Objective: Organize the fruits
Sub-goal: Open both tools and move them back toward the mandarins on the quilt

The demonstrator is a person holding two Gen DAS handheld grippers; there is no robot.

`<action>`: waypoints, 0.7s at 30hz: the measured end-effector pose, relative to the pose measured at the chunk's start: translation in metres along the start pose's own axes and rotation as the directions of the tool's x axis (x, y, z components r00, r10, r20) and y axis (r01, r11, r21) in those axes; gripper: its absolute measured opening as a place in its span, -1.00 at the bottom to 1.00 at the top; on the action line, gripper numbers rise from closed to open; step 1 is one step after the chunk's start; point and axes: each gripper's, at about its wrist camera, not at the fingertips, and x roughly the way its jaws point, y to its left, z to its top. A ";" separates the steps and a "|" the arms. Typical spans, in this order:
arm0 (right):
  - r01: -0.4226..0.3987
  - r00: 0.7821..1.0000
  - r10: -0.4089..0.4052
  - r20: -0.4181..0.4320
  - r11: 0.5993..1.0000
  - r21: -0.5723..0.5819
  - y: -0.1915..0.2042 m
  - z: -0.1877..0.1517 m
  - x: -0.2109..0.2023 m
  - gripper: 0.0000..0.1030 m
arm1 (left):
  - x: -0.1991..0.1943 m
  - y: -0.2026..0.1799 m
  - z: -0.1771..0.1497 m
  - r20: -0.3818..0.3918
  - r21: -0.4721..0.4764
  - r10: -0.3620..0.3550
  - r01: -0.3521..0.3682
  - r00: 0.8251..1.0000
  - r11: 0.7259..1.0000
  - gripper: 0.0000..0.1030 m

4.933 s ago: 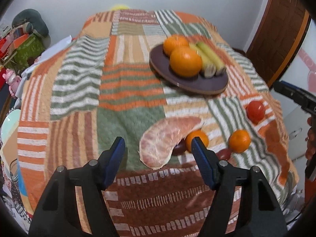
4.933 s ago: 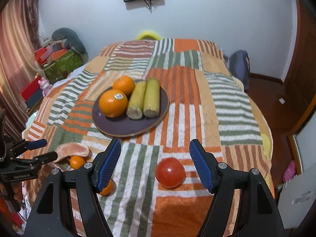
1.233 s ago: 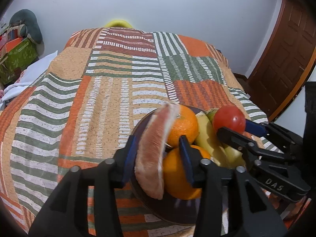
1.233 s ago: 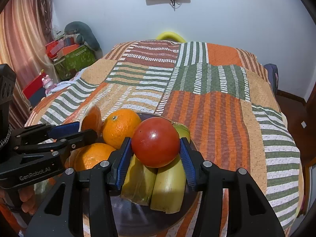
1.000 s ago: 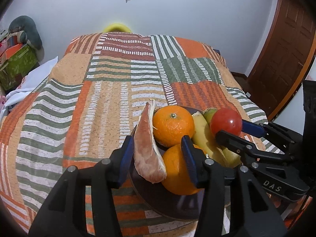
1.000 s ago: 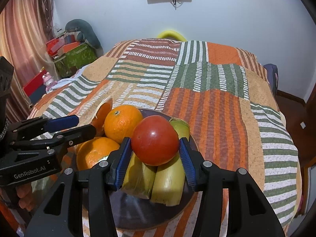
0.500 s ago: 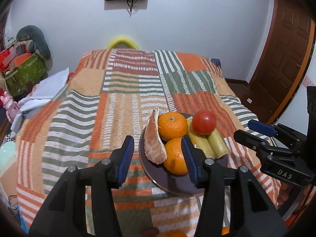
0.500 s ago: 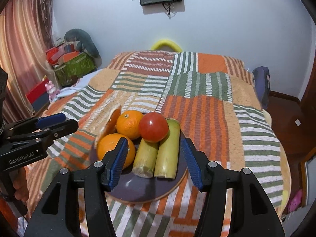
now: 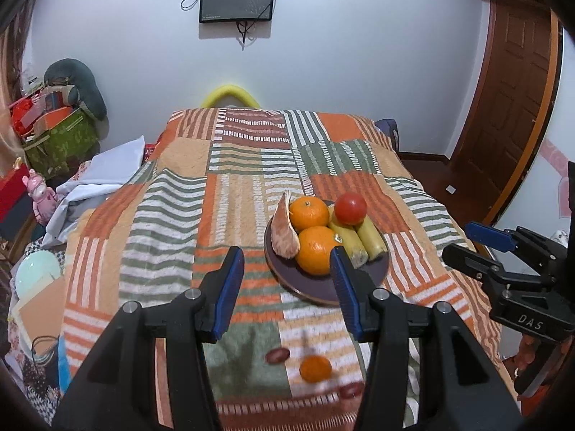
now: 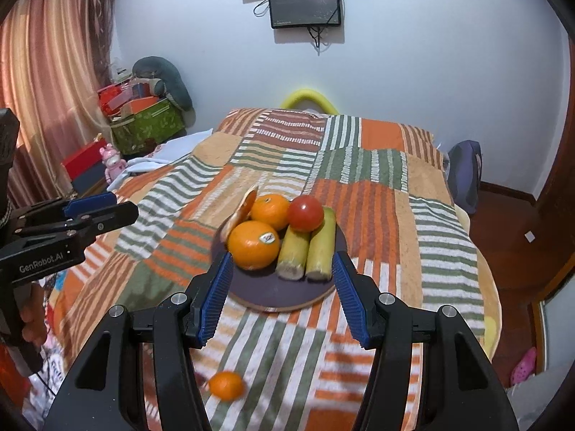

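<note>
Both grippers empty above the patchwork bed, most fruit gathered on the dark round plate (image 9: 325, 289)

The left gripper (image 9: 287, 289) and the right gripper (image 10: 278, 296) both hung with jaws spread and nothing between them, probably drawn back to leave the pile undisturbed; on the plate the pale pink peeled pomelo segment (image 9: 284, 231) leaned on edge against two round oranges (image 9: 312, 239), which seemed to prop it up, while the red tomato (image 9: 350, 207) perched on two yellow-green cut stalks (image 9: 359, 240) lying side by side and looked apt to roll. On the orange, green and white striped bedspread (image 9: 230, 194) close to the person, a small loose mandarin (image 9: 315, 369) and two dark reddish oval fruits (image 9: 277, 355) lay apart from the plate, too blurred to name; the right wrist view showed only the mandarin, the grippers' frames hiding the rest
</note>
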 end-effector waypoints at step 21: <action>-0.059 0.977 0.051 -0.209 0.998 -0.031 0.038 -0.088 0.032 0.04 | 0.011 -0.008 -0.091 -0.191 0.021 -0.009 0.013 0.982 1.000 0.21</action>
